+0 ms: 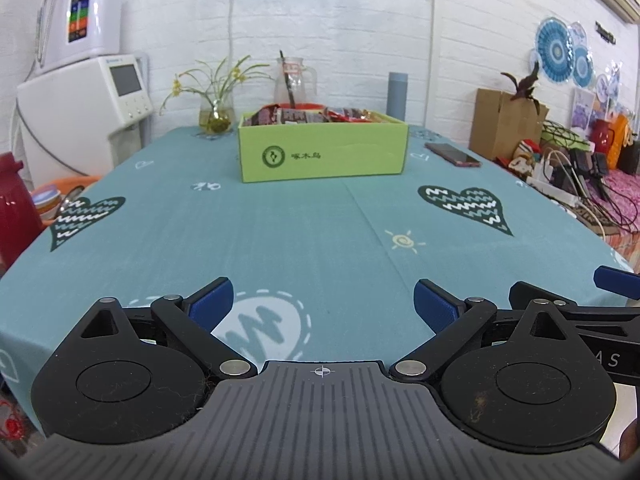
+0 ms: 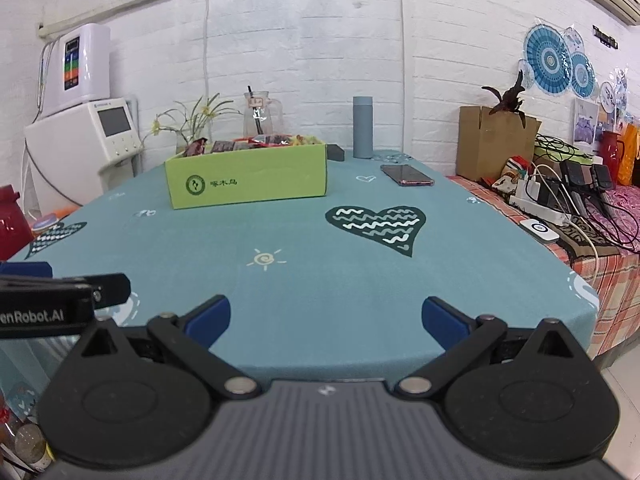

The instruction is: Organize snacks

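On the bench (image 1: 320, 232), one green box (image 1: 323, 151) of snack packets (image 1: 304, 115) was seen at the far end; one phone (image 1: 453, 155) lay beside it. Two tools, left tool (image 1: 323, 305) and right tool (image 2: 326, 318), were held wide, empty.

So, counting it up: I'm seeing one green box (image 1: 323, 152) sitting on the tabletop (image 1: 280, 232), stuffed with snack packets (image 1: 304, 115), too jumbled to count properly. One phone (image 1: 453, 154) is lying off to its right. One grey bottle (image 1: 397, 95), one glass pitcher (image 1: 294, 80) and one vase of flowers (image 1: 216, 110) are standing behind the box. Two dark hearts (image 2: 376, 226) are showing on the cloth, plus one little sun (image 2: 265, 259). Two hand-held grippers are hovering at the near edge, the left one (image 1: 323, 304) and the right one (image 2: 326, 314), each spreading two blue fingertips (image 1: 212, 304) wide. One cardboard box (image 2: 494, 142) is sitting off to the side.
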{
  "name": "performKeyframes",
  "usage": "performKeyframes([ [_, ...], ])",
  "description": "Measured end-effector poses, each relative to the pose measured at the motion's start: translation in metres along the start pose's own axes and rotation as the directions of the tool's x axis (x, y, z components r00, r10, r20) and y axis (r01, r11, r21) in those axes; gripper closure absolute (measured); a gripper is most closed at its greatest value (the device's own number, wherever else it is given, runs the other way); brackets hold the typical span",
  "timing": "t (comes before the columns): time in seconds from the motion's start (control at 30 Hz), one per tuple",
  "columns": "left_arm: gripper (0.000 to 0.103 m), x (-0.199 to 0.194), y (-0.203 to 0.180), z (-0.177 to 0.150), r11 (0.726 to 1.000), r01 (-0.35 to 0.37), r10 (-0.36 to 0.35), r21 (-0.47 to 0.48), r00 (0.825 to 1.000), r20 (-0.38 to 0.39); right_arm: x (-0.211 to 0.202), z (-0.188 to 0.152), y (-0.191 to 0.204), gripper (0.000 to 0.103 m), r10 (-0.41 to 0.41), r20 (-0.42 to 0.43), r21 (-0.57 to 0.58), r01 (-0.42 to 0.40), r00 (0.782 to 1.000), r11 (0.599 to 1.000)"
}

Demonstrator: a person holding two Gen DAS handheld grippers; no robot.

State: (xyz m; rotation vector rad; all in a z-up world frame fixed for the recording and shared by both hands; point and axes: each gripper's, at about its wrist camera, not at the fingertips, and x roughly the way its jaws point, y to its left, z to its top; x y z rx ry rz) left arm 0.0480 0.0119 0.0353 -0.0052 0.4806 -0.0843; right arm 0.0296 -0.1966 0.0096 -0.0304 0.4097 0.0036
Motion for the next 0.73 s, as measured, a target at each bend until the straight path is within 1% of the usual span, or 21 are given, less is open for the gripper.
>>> performKeyframes([
  [0.13, 0.016, -0.022, -0.009, -0.016, 1.0, 0.005, -0.005, 0.021, 1.0, 0.019, -0.028, -0.019, -0.011, 0.002, -0.002, 0.051, 0.028, 0.001, 0.999, 1.0],
  [0.2, 0.016, -0.029, -0.015, -0.024, 0.999, 0.015, -0.016, 0.046, 0.999, 0.029, -0.029, -0.023, -0.018, 0.002, -0.003, 0.059, 0.052, 0.0, 0.998, 0.999],
  [0.33, 0.017, -0.022, -0.024, -0.026, 0.996, 0.022, -0.023, 0.084, 1.0, 0.007, -0.014, -0.019, -0.026, 0.002, -0.023, 0.023, 0.1, 0.021, 0.999, 0.995],
  [0.4, 0.018, -0.021, -0.023, -0.027, 0.997, 0.02, -0.02, 0.078, 1.0, 0.008, -0.009, -0.021, -0.028, 0.002, -0.013, 0.006, 0.096, 0.012, 1.0, 0.995],
  [0.57, 0.02, -0.019, -0.018, -0.03, 0.998, 0.008, -0.008, 0.06, 1.0, 0.001, -0.007, -0.027, -0.024, 0.002, 0.0, -0.006, 0.076, 0.0, 1.0, 0.997],
  [0.73, 0.021, -0.018, -0.016, -0.033, 0.999, 0.015, -0.015, 0.051, 1.0, 0.002, -0.008, -0.03, -0.022, 0.002, -0.005, -0.009, 0.081, 0.006, 1.0, 0.997],
])
